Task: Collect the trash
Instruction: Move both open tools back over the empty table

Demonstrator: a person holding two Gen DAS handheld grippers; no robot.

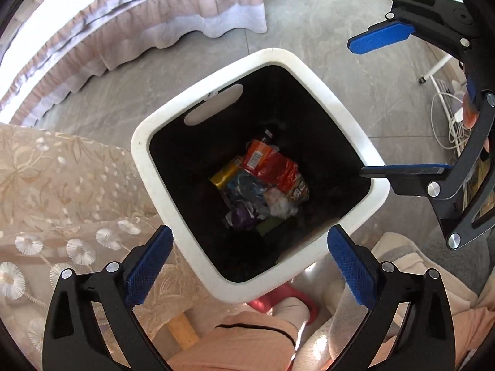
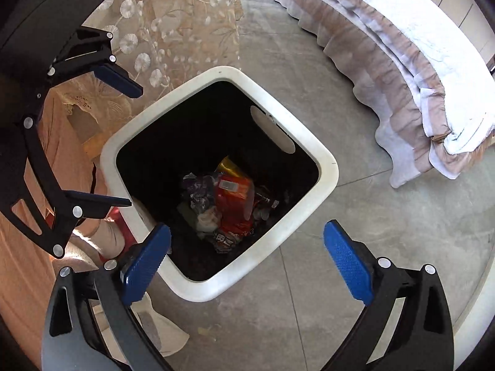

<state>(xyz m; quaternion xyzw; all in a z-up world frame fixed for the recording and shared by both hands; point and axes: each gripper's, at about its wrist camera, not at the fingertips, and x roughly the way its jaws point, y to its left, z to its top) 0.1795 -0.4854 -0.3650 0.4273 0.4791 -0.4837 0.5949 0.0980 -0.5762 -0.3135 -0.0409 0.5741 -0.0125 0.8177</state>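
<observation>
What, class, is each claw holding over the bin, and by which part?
Nothing is held. The left claw and right claw are both open and empty above the white bin; the trash lies inside it.

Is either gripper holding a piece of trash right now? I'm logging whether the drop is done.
No: the left gripper and the right gripper are both open and hold nothing above the white bin, where the trash lies.

One bin (image 1: 312, 71), two grippers
</observation>
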